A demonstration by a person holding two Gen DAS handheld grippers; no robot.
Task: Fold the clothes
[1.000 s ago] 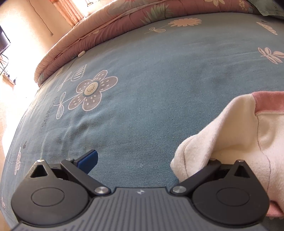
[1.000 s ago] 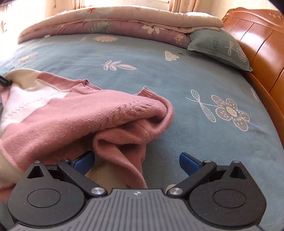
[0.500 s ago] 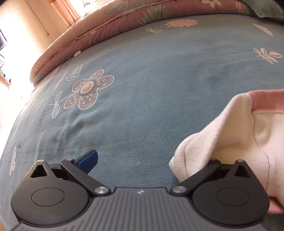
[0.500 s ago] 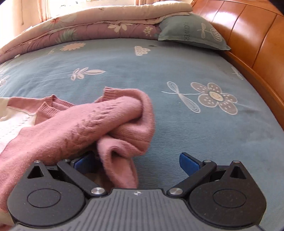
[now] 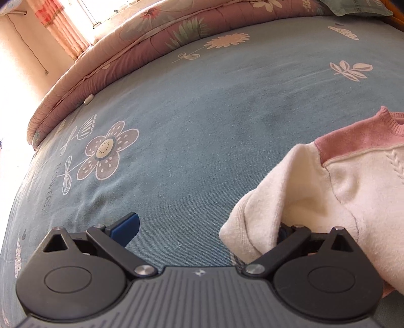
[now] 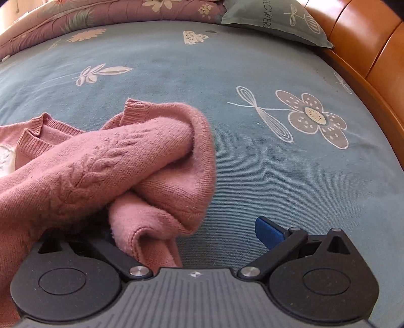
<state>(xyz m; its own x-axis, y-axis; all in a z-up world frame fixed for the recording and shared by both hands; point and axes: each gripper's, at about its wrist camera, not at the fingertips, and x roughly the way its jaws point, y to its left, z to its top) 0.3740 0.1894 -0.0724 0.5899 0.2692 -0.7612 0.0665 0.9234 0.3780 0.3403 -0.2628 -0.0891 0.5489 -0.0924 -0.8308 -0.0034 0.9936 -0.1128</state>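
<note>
A knit sweater lies on the bed, cream (image 5: pixel 335 186) on one side and pink (image 6: pixel 101 161) on the other. In the left wrist view my left gripper (image 5: pixel 203 229) is open wide. Its left blue fingertip (image 5: pixel 126 225) is bare over the sheet, and the cream sleeve end drapes over its right finger and hides the pad. In the right wrist view my right gripper (image 6: pixel 186 234) is also open wide. The bunched pink sleeve covers its left finger, while its right blue fingertip (image 6: pixel 267 232) stands free above the sheet.
The bed has a blue floral sheet (image 5: pixel 202 113). A rolled pink quilt (image 5: pixel 141 43) runs along the far side and a grey-green pillow (image 6: pixel 272 20) lies by the wooden headboard (image 6: pixel 373 50). A curtain and bright window (image 5: pixel 63 32) are at the far left.
The pink sleeve has bunched up closer to my right gripper and now hides its left fingertip. The left view has shifted slightly; more of the cream sleeve and pink collar shows.
</note>
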